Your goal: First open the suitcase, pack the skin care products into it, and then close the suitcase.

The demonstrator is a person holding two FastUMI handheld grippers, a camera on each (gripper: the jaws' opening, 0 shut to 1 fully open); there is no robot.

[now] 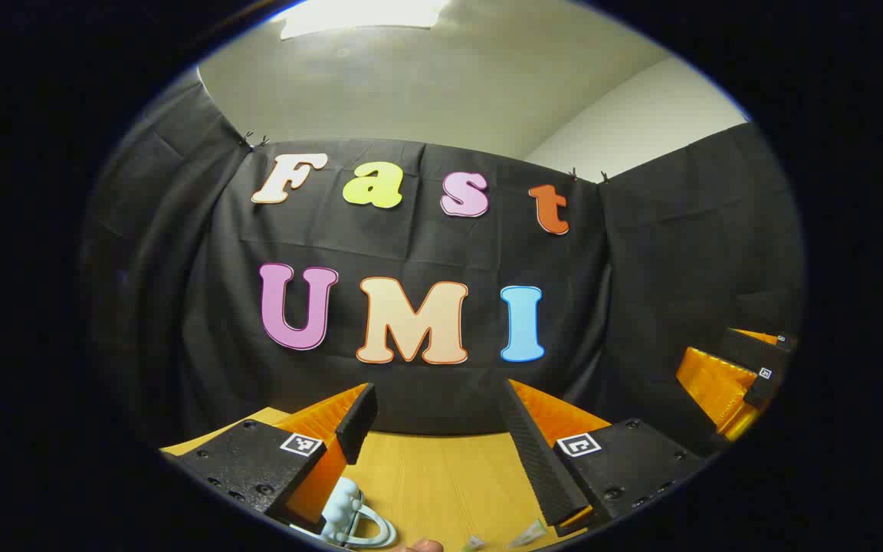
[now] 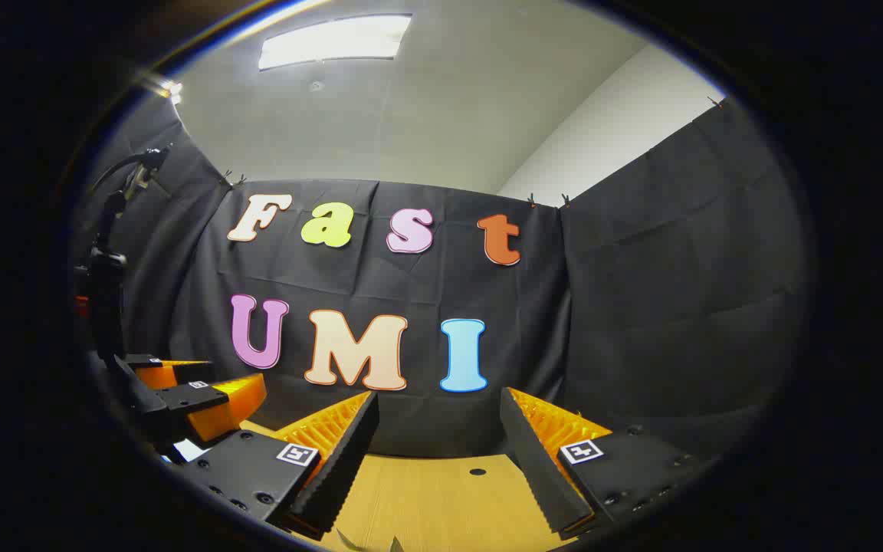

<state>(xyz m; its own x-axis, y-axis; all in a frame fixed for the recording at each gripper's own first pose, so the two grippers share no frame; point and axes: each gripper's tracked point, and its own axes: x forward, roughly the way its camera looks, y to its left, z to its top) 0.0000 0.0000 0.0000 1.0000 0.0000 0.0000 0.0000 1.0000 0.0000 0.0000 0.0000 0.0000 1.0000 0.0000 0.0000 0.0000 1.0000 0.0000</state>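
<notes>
**Both Grippers Raised, Fingers Apart**

Above the wooden counter, the left gripper is held level with its fingers spread wide, nothing between them. At the near left, just beside its left finger, lies a pale blue item with a bumpy top and a loop handle. The right gripper likewise has its fingers apart and empty. The suitcase's location cannot be determined. The booth wall stands far behind.

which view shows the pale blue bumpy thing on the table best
The left gripper view: the pale blue bumpy object lies low on the wooden table, beside the left gripper's finger. The right gripper view gives bare tabletop instead.
</notes>
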